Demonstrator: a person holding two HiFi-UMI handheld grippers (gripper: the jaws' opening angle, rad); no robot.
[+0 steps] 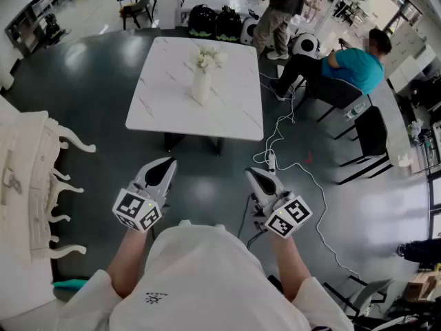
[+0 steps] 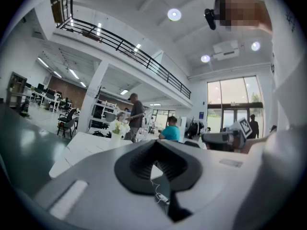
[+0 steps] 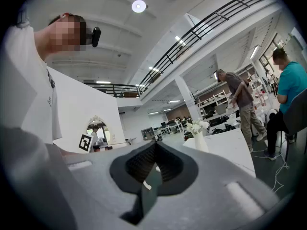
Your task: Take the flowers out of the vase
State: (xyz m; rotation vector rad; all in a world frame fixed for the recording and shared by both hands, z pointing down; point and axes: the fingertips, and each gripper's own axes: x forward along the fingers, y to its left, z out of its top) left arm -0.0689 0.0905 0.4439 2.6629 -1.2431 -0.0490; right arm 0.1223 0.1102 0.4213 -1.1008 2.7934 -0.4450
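A white vase holding white flowers stands upright near the far middle of a white marble table. My left gripper and right gripper are held level close to my body, well short of the table, both shut and empty. In the left gripper view the jaws meet at a point, with the vase small and far off to the left. In the right gripper view the shut jaws point left of the vase and its flowers.
An ornate white console stands at the left. A white cable runs over the dark floor to the right of the table. A seated person in a teal shirt and black chairs are at the right; another person stands behind.
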